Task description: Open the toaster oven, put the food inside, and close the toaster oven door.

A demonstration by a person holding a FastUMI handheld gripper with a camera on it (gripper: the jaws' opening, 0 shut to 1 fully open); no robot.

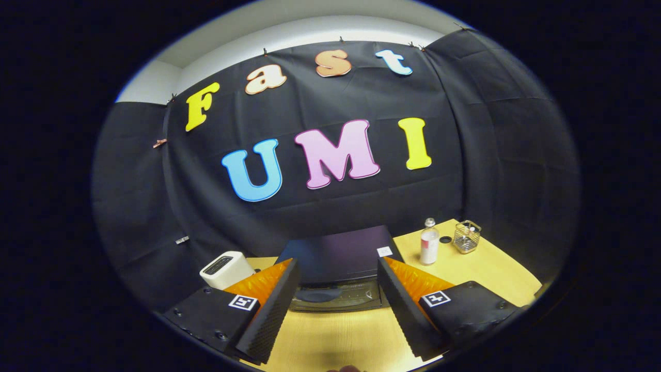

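Observation:
The black toaster oven (343, 253) stands on the wooden table (330, 336) against the booth's wall, and I look down on its dark top from above. Its glass front (335, 297) shows low between my fingers; from this angle I cannot tell whether the door stands open. A dark oval shape shows in that glass. My gripper (338, 263) hovers over the table just before the oven, open, with nothing between its fingers. The black ribbed pads (271, 315) frame the oven's front on both sides.
A white boxy appliance (224, 268) stands left of the oven. To the oven's right stand a clear bottle with a red label (428, 243), a small black disc (445, 239) and a wire basket (466, 236). Bare tabletop lies under the fingers.

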